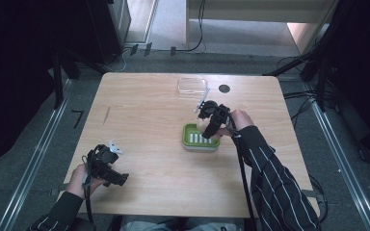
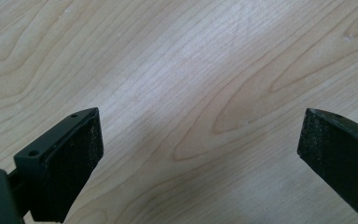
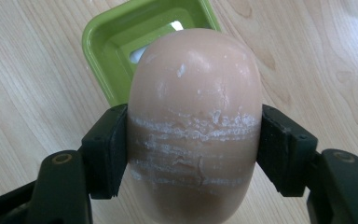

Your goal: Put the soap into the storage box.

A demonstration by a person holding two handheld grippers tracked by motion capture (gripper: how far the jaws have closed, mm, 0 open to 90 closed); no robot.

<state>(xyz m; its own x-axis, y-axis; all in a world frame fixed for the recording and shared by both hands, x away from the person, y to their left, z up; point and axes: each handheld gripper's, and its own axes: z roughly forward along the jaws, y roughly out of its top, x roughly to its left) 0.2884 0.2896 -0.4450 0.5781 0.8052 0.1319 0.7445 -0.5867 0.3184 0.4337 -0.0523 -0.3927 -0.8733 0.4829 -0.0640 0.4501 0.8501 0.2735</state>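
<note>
Peach soap (image 3: 196, 126) in right tongs (image 3: 193, 149), hiding green dish (image 3: 116, 42)

A rectangular light-wood table (image 1: 144, 144) with rounded corners stands on a grey carpeted floor (image 1: 43, 159), flanked on either side by pale metal floor rails (image 1: 36, 166). Black cables (image 1: 200, 29) trail across the floor beyond the far edge. The room's left and right margins lie in deep shadow.

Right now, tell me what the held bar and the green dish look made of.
Bar: likely soap, matte beige, with chalky white scuffs where the right gripper clamps it. Green dish: probably glossy moulded plastic, with slotted openings in its base.
</note>
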